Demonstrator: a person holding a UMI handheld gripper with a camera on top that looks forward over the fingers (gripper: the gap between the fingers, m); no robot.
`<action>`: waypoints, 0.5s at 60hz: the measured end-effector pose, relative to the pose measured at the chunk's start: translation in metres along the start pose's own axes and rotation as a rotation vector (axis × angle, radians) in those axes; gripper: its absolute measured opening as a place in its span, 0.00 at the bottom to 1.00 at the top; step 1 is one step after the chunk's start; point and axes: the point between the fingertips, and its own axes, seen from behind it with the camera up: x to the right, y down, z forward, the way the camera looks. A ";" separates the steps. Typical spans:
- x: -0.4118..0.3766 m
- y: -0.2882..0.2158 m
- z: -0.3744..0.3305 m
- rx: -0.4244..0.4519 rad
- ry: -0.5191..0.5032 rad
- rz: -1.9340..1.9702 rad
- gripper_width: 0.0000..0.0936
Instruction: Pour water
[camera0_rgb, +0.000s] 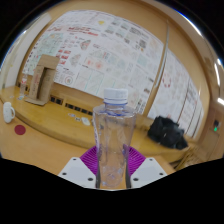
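Tool clamped on upright water bottle, white cap on, wooden table beyond

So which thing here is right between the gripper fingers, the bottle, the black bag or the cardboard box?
The capped clear bottle; the black bag and cardboard box sit farther back on the table.

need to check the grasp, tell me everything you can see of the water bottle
The water bottle is clear, ribbed plastic with a white screw cap still on. It stands upright between the gripper's fingers, whose purple pads press its lower body from both sides. Its base is hidden, so whether it rests on the wooden table cannot be told.
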 end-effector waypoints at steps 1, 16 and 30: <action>-0.001 -0.011 -0.002 0.008 0.020 -0.021 0.36; -0.067 -0.227 -0.005 0.216 0.278 -0.579 0.36; -0.277 -0.336 0.007 0.452 0.247 -1.253 0.36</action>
